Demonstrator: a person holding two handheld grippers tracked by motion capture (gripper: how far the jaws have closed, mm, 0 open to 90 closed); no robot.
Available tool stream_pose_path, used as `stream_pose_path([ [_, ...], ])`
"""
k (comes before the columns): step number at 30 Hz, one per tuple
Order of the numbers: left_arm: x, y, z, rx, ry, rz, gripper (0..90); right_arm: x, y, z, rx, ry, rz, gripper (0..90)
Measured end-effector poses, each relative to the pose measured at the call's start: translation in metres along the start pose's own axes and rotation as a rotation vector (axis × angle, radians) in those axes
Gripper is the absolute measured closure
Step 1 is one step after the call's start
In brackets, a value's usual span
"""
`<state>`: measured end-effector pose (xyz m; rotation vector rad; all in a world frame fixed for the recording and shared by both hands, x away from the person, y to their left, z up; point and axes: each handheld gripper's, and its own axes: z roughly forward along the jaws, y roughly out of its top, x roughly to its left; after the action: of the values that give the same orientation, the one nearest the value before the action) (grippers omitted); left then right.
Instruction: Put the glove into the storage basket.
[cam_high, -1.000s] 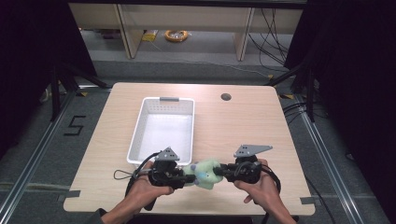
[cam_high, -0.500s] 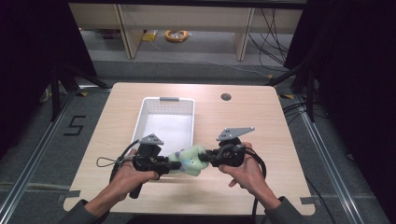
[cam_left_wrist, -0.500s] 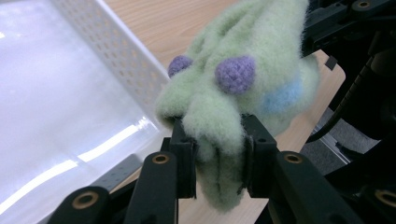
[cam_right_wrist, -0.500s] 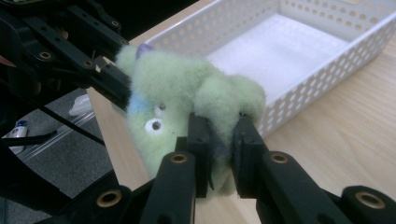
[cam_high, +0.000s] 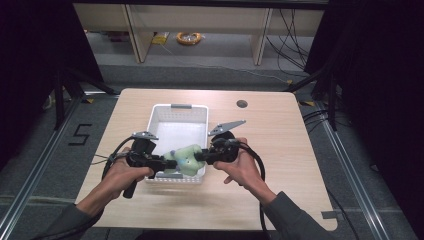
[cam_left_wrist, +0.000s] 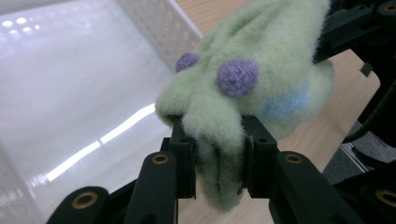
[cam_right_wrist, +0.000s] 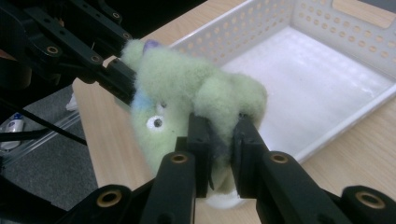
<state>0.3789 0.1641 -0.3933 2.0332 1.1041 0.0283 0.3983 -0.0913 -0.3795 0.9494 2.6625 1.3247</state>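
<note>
A pale green plush toy (cam_high: 185, 158) with purple spots and a blue patch hangs between both grippers over the near end of a white perforated basket (cam_high: 200, 111). My left gripper (cam_high: 165, 161) is shut on the plush toy (cam_left_wrist: 243, 88) from the left. From the right, my right gripper (cam_high: 200, 156) is shut on the plush toy (cam_right_wrist: 187, 88), pinching a fold of it. The left gripper (cam_right_wrist: 126, 77) also appears in the right gripper view, gripping the toy's far side. The basket (cam_left_wrist: 154, 23) looks empty inside, and its rim (cam_right_wrist: 261, 28) lies just beyond the toy.
The basket stands on a light wooden table (cam_high: 280, 145) with a round cable hole (cam_high: 242, 104) at the back right. Shelving and cables sit on the floor behind the table. Black cables trail from both grippers across the table's near part.
Both grippers have carried the plush toy away from the table's near edge toward the basket, and it now hangs over the basket's near end.
</note>
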Motion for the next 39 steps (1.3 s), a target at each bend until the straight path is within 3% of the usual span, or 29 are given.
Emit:
stream_pose_path([
  [1,0.009,0.001,0.001,0.015,0.002,0.001,69.9,-0.002,0.003,0.007,0.009,-0.009,-0.001,80.4],
  [8,0.025,0.004,0.009,0.032,0.012,-0.042,69.6,-0.011,0.012,0.027,0.038,-0.014,0.03,80.4],
  [9,0.029,0.004,0.009,0.06,0.019,-0.021,69.6,-0.011,0.012,0.027,0.038,-0.014,0.03,80.4],
  [14,0.04,0.003,0.019,0.076,0.031,-0.05,69.5,-0.017,0.012,0.043,0.058,-0.024,0.058,80.4],
  [15,0.043,0.003,0.02,0.098,0.042,-0.038,69.3,-0.019,0.012,0.051,0.063,-0.03,0.065,80.4],
  [24,0.056,-0.004,0.036,0.144,0.047,-0.051,69.0,-0.027,0.01,0.073,0.144,-0.043,0.062,80.3],
  [26,0.059,-0.004,0.037,0.163,0.055,-0.029,69.0,-0.028,0.01,0.076,0.152,-0.048,0.054,80.3],
  [27,0.058,-0.004,0.038,0.163,0.062,-0.037,68.9,-0.029,0.01,0.078,0.157,-0.048,0.054,80.3],
  [30,0.06,-0.004,0.042,0.185,0.069,-0.011,68.7,-0.03,0.009,0.081,0.182,-0.06,0.078,80.3],
  [39,0.063,-0.006,0.056,0.248,0.076,-0.001,68.1,-0.032,0.004,0.09,0.236,-0.063,0.081,80.0],
])
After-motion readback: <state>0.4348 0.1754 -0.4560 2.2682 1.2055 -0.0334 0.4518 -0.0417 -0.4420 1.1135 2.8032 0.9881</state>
